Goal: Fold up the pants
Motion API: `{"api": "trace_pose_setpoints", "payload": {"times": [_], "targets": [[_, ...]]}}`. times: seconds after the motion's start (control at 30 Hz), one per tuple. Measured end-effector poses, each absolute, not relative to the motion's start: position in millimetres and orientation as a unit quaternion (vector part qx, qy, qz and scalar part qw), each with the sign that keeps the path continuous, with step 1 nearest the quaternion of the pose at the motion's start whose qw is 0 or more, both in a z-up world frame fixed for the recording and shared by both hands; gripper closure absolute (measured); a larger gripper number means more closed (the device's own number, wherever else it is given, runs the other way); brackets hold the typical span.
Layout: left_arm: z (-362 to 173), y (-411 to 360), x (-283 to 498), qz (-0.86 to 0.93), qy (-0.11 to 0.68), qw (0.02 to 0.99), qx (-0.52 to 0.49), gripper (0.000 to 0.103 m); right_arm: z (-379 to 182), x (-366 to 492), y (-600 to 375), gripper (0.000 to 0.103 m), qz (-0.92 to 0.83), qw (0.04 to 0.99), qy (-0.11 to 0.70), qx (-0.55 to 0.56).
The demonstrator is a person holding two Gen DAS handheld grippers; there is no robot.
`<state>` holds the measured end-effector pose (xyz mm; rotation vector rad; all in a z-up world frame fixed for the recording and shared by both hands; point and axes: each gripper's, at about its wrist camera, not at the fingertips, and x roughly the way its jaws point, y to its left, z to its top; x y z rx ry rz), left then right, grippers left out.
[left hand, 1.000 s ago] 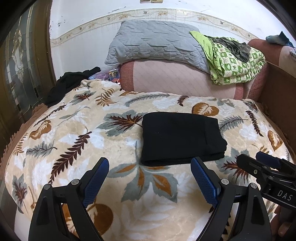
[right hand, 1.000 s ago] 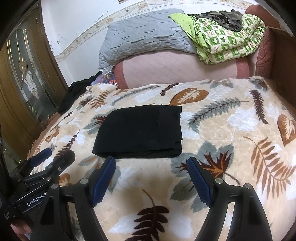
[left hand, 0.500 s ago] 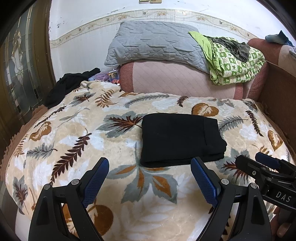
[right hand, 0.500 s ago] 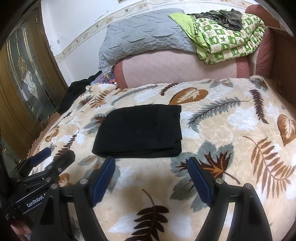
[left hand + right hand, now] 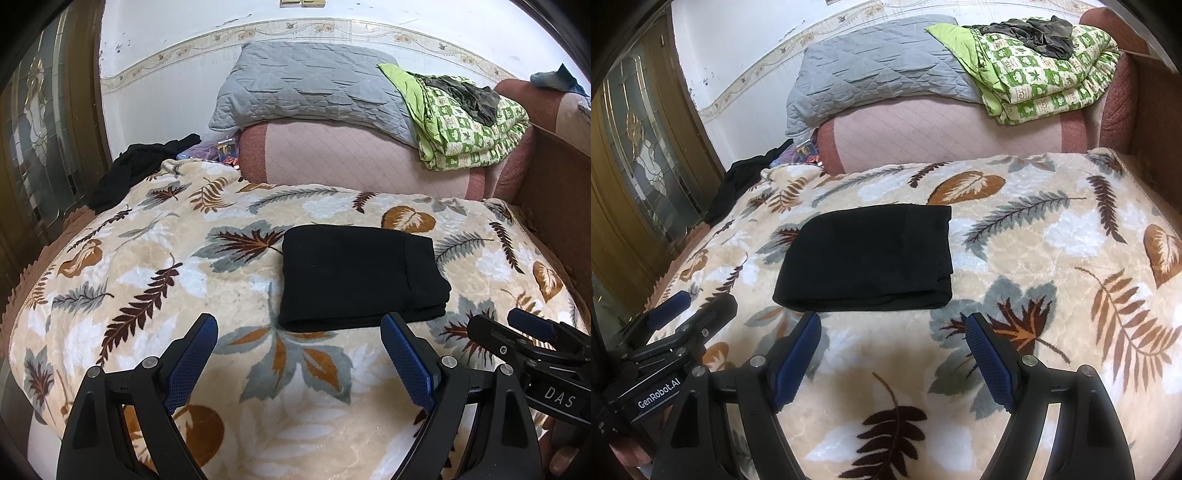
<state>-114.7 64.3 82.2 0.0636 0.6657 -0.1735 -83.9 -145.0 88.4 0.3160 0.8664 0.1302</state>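
Note:
The black pants (image 5: 358, 275) lie folded into a flat rectangle on the leaf-patterned blanket (image 5: 155, 280); they also show in the right wrist view (image 5: 871, 258). My left gripper (image 5: 297, 336) is open and empty, held above the blanket just in front of the pants. My right gripper (image 5: 892, 334) is open and empty too, also just in front of the pants. Each gripper shows at the edge of the other's view, the right one (image 5: 532, 339) and the left one (image 5: 687, 310). Neither touches the pants.
A pink cushion (image 5: 354, 155) lies behind the blanket, with a grey pillow (image 5: 310, 88) and a folded green quilt (image 5: 469, 122) on it. A dark garment (image 5: 140, 166) lies at the back left. A wooden glass-panelled door (image 5: 44, 140) stands left, a wooden board (image 5: 554, 173) right.
Both grippers have drawn back slightly from the pants and stay open. The pants have not moved.

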Motion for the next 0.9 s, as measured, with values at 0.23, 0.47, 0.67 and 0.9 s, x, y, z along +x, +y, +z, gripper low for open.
{"api": "trace_pose_setpoints", "payload": {"times": [0.23, 0.47, 0.67, 0.9], "targets": [[83, 63, -118, -0.087, 0.325, 0.941, 0.033, 0.012, 88, -85, -145, 0.021, 0.062, 0.893, 0.419, 0.153], [84, 62, -120, -0.088, 0.325, 0.941, 0.034, 0.012, 87, -90, -147, 0.021, 0.060, 0.893, 0.419, 0.154], [83, 59, -122, -0.091, 0.330, 0.939, 0.031, 0.012, 87, -96, -148, 0.021, 0.057, 0.892, 0.421, 0.154], [84, 57, -134, -0.098, 0.314, 0.944, 0.031, 0.012, 89, -100, -150, 0.021, 0.055, 0.892, 0.421, 0.154]]}}
